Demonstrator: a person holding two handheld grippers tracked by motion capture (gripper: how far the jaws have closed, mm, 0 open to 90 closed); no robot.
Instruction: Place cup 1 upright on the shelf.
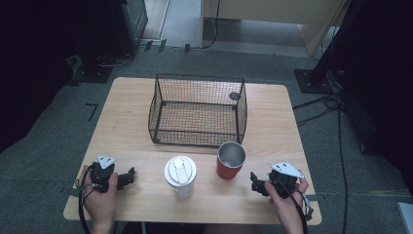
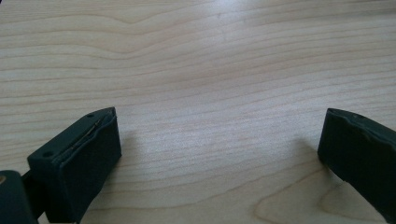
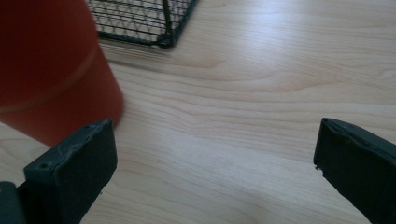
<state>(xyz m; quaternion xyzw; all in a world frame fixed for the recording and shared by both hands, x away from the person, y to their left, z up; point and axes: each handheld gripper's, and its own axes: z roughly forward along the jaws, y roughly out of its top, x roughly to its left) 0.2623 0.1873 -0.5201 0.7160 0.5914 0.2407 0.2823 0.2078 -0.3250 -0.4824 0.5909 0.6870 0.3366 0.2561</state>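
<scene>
A black wire basket [image 1: 198, 110] stands on the wooden table [image 1: 272, 112], toward the back. In front of it stand a red cup with a steel inside [image 1: 230, 160] and, to its left, a clear container with a white lid [image 1: 180, 175]. My left gripper [image 1: 127, 178] rests near the front left edge, open, with bare wood between its jaws [image 2: 219, 140]. My right gripper [image 1: 255, 183] rests at the front right, open, just right of the red cup [image 3: 51, 70]. The basket's corner [image 3: 163, 28] lies beyond it.
The table's front edge lies just under both hands. Around the table is grey carpet with cables [image 1: 336, 122] on the right and dark equipment stands [image 1: 316, 73] behind. A small dark round mark [image 1: 234, 96] sits on the wood behind the basket.
</scene>
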